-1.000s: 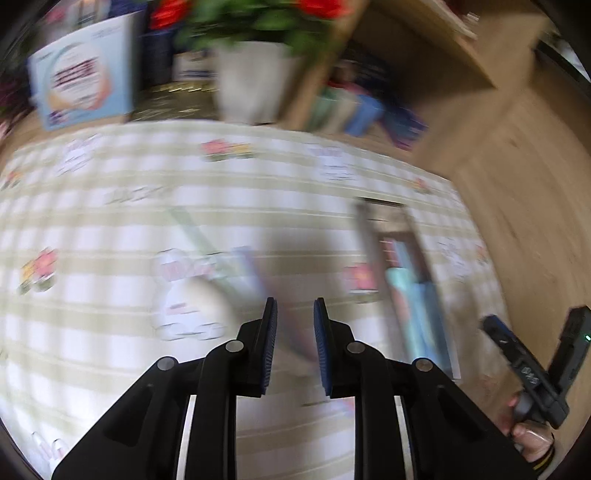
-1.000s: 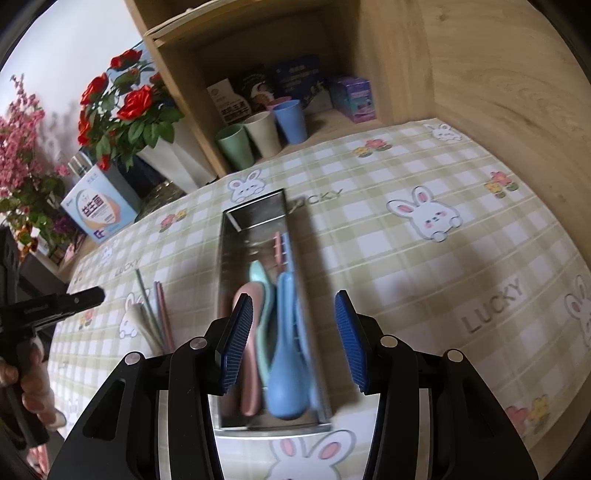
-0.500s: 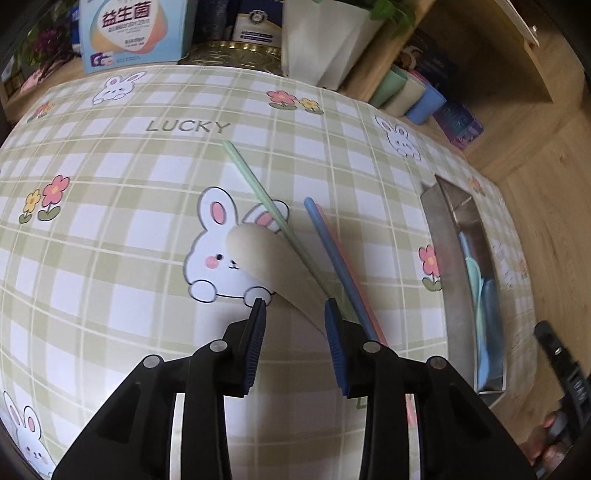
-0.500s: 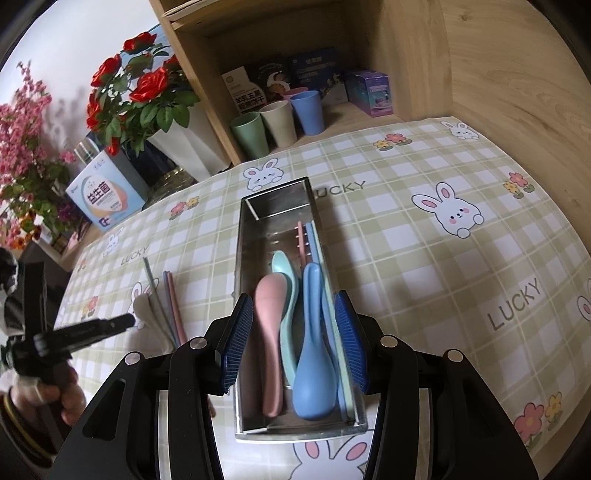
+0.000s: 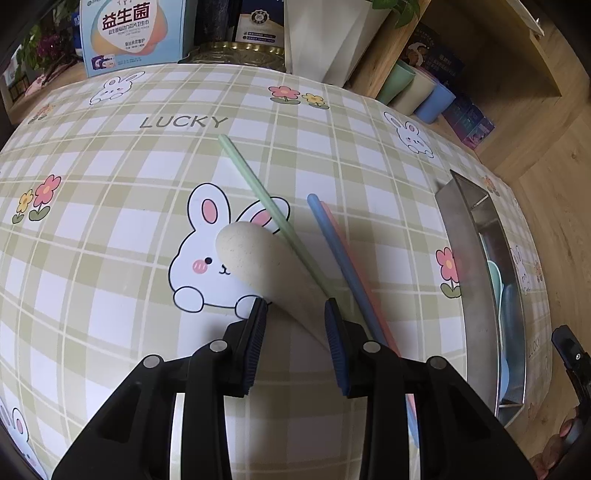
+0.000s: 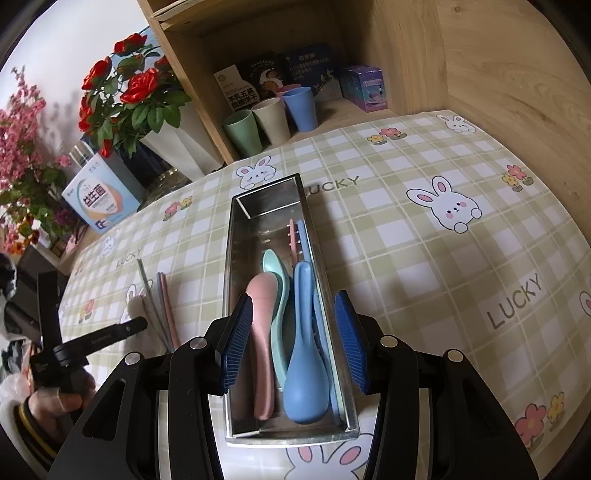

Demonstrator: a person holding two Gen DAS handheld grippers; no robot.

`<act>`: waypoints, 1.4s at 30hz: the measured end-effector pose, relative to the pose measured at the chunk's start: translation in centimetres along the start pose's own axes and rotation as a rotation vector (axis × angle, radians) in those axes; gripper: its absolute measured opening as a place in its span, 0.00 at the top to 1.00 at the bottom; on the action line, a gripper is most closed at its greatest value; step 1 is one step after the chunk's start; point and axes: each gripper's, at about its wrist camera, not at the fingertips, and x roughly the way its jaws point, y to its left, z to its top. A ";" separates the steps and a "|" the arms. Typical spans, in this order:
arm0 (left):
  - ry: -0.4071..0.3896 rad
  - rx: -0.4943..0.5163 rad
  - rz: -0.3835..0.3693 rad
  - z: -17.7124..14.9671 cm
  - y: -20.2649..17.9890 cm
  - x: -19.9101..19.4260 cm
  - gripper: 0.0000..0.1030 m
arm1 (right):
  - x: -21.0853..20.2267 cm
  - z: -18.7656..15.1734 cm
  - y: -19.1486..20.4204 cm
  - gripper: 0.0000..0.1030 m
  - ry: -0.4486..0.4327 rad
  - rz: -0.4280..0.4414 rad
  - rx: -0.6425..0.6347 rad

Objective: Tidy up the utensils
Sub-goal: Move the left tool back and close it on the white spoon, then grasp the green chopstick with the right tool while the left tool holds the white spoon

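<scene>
A beige spoon (image 5: 258,254) lies on the checked tablecloth across a green chopstick (image 5: 255,184), with blue (image 5: 332,236) and pink chopsticks beside it. My left gripper (image 5: 294,306) is low over the spoon. Its jaws are parted and the handle runs slantwise between the pads, without a clear squeeze. To the right stands a long metal tray (image 6: 266,194) holding a pink spoon (image 6: 262,332), a teal spoon (image 6: 275,262), a blue spoon (image 6: 304,350) and thin utensils. My right gripper (image 6: 293,332) hovers open above the tray's near end, holding nothing.
At the table's back edge stand a wooden shelf with three cups (image 6: 269,118) and boxes, a white vase of red roses (image 6: 177,147), and a blue carton (image 5: 133,33). A wooden wall closes the right side. A hand (image 6: 55,402) holds the left gripper.
My left gripper has sunk toward the table and its jaws have widened, so the beige spoon now sits between them. The right gripper has edged closer over the tray.
</scene>
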 end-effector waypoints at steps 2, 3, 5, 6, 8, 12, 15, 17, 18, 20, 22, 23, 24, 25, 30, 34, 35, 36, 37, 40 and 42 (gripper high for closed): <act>-0.010 0.012 0.003 0.0 -0.2 0.1 0.69 | 0.0 0.0 -0.1 0.56 0.001 0.001 0.001; -0.017 0.018 0.006 0.0 -0.3 0.2 0.69 | 0.0 0.0 -0.1 0.56 0.000 0.000 0.000; -0.031 0.029 0.015 -0.1 -0.6 0.2 0.69 | 0.0 0.0 -0.1 0.56 0.000 0.000 0.002; -0.039 0.039 0.025 -0.2 -0.7 0.2 0.70 | 0.0 0.0 -0.1 0.56 0.000 -0.002 0.004; -0.042 0.061 0.007 -0.4 -1.1 0.2 0.80 | 0.1 0.1 -0.2 0.56 0.000 -0.001 0.006; -0.038 0.080 -0.012 -0.7 -1.7 0.1 0.86 | 0.1 0.1 -0.2 0.56 0.002 -0.001 0.005; -0.037 0.081 -0.026 -0.8 -1.8 0.0 0.90 | 0.0 0.1 -0.3 0.56 -0.001 0.000 0.003; -0.038 0.089 -0.024 -0.9 -1.9 0.0 0.90 | 0.0 0.0 -0.2 0.56 0.000 -0.001 0.003; -0.039 0.092 -0.020 -0.9 -1.9 0.0 0.90 | 0.0 0.0 -0.3 0.56 0.000 -0.001 0.003; -0.037 0.100 -0.006 -0.8 -2.2 0.1 0.88 | 0.0 0.0 -0.2 0.56 0.001 0.000 0.002; -0.022 0.109 0.009 -0.8 -2.4 0.4 0.84 | 0.0 0.0 -0.2 0.56 0.002 0.000 0.002; -0.025 0.117 0.014 -0.7 -2.5 0.6 0.84 | -0.1 -0.1 -0.2 0.56 0.001 0.000 0.001; -0.027 0.131 0.026 -0.7 -2.7 0.6 0.84 | -0.2 -0.1 -0.2 0.56 0.000 -0.001 0.001; -0.030 0.151 0.041 -0.8 -3.0 0.7 0.84 | -0.3 -0.2 -0.2 0.56 -0.001 -0.002 0.000; -0.035 0.137 0.038 -1.0 -2.4 0.3 0.94 | -0.9 -0.4 -0.1 0.56 -0.005 -0.009 -0.001; -0.038 0.150 0.050 -1.8 -1.3 -0.6 0.94 | -1.2 -0.6 0.4 0.56 -0.004 -0.009 -0.011; -0.034 0.148 0.049 -2.1 -1.0 -0.8 0.94 | -1.3 -0.6 0.5 0.56 -0.004 -0.007 -0.014; -0.032 0.143 0.049 -2.3 -0.6 -1.1 0.94 | -1.4 -0.6 0.8 0.56 -0.005 -0.002 -0.019; -0.035 0.137 0.046 -2.7 0.1 -1.6 0.94 | -1.5 -0.6 1.0 0.56 -0.005 0.002 -0.024; -0.046 0.133 0.054 -3.5 1.6 -2.9 0.94 | -1.6 -0.8 2.2 0.56 -0.007 0.018 -0.051; -0.058 0.136 0.068 -4.1 2.6 -3.7 0.94 | -1.5 -0.9 3.1 0.56 -0.002 0.029 -0.073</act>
